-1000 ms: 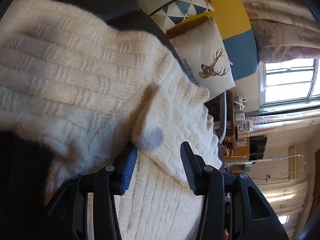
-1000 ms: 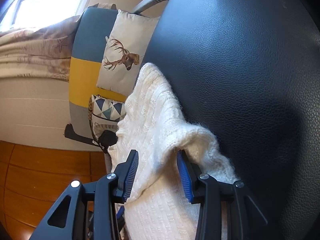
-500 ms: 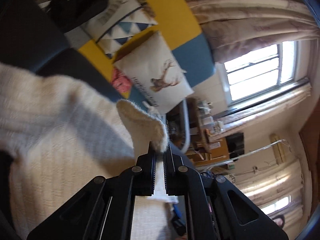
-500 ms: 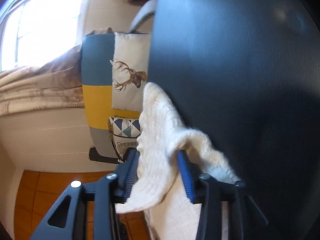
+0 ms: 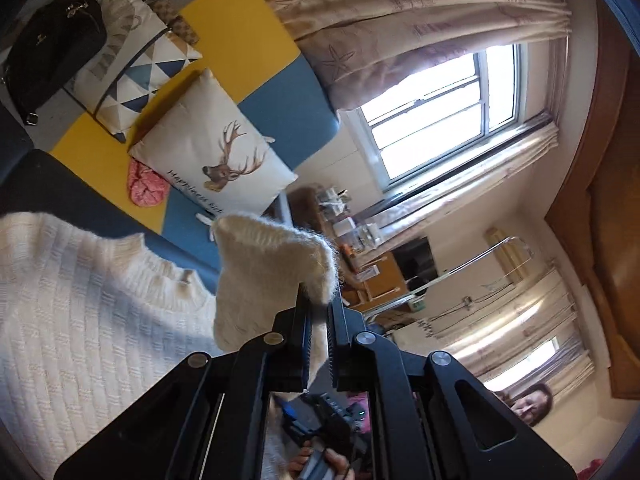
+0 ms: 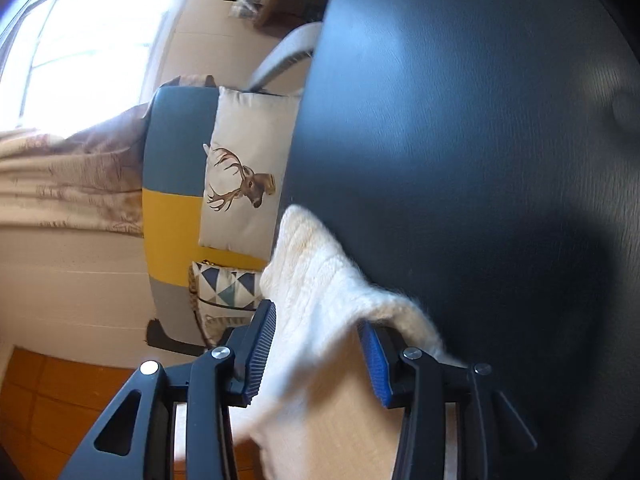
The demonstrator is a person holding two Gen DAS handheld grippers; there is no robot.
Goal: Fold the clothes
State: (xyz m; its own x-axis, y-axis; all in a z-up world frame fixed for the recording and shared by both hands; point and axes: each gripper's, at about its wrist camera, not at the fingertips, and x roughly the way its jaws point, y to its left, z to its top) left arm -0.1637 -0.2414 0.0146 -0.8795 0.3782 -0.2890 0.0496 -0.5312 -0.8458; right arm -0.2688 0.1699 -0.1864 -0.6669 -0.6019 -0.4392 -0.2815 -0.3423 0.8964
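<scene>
Your left tongs [image 5: 318,312] pinch a sweater [image 5: 80,320] corner, lifted off the dark surface [image 6: 460,140]. Your right tongs [image 6: 316,344] stand wide around another edge. A fold looks underway; next, close the right, carry both across evenly.

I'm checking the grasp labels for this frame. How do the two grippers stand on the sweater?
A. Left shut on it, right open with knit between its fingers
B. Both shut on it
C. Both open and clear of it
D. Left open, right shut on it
A: the left gripper pinches a corner of the sweater, while the right gripper stands wide open with knit lying between its fingers.
</scene>
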